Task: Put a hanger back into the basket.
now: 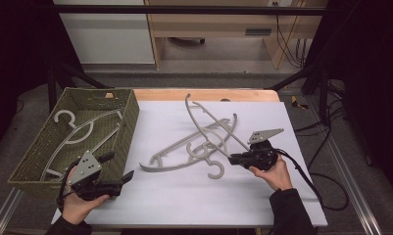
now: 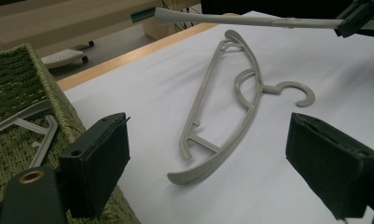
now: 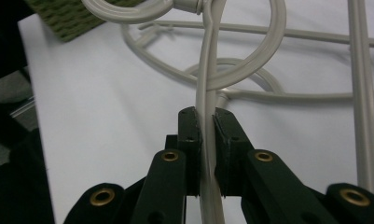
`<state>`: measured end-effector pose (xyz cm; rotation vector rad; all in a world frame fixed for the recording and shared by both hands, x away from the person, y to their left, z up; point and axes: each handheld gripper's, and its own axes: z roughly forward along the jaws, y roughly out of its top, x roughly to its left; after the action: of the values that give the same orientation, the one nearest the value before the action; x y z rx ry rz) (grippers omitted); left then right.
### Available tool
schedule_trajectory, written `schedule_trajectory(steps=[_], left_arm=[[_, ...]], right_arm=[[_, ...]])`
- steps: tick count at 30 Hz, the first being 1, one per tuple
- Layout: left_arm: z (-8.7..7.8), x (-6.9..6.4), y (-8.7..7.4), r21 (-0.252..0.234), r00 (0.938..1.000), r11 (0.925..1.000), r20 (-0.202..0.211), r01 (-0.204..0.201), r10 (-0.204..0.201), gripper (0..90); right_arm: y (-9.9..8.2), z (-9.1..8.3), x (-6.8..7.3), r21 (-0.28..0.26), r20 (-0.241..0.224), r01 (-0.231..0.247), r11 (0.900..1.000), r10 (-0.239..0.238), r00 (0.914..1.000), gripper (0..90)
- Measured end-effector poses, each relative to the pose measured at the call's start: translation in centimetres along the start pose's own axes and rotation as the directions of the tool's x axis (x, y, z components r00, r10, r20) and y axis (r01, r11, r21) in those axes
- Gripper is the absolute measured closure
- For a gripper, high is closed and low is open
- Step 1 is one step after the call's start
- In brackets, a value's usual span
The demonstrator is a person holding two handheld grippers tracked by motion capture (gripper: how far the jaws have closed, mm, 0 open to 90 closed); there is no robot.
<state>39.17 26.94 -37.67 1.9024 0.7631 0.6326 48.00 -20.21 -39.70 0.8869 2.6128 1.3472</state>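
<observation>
The right gripper had its jaws squeezed tight on a thin arm of a grey plastic hanger, lifted a little above the white table. The hanger looked light, stiff and a bit slippery, so the thin bar was a good place to grab. The left gripper waited with jaws wide and empty beside the green woven basket. About three hangers were outside the basket, tangled, and two inside.
</observation>
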Motion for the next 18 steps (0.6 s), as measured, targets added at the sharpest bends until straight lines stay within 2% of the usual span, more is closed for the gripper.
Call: schedule_trajectory(steps=[6,11,12,15,18], left_arm=[[-0.4,-0.5,0.8,0.018,0.9977,0.9979,0.029,-0.062,0.061,12.3],[-0.1,-1.2,1.9,0.042,0.9899,0.9901,0.051,-0.134,0.132,11.7],[0.1,-1.4,2.2,0.048,0.9856,0.9856,0.056,-0.162,0.159,11.6],[0.6,-2.1,2.8,0.082,0.975,0.9736,0.082,-0.213,0.207,10.9],[1.1,-2.7,3.3,0.106,0.9595,0.9566,0.108,-0.271,0.26,10.3]], right_arm=[[0.2,-0.3,1.7,0.011,-0.086,0.041,0.9991,-0.04,0.9955,82.3],[0.5,-0.4,3.6,0.02,-0.139,0.083,0.9963,-0.08,0.9871,82.3],[0.6,-0.5,4.0,0.025,-0.147,0.09,0.9956,-0.086,0.9854,82.3],[0.7,-0.6,5.0,0.021,-0.183,0.115,0.9931,-0.109,0.9771,82.3],[0.7,-0.6,5.7,0.022,-0.213,0.131,0.9911,-0.124,0.9692,82.3]])
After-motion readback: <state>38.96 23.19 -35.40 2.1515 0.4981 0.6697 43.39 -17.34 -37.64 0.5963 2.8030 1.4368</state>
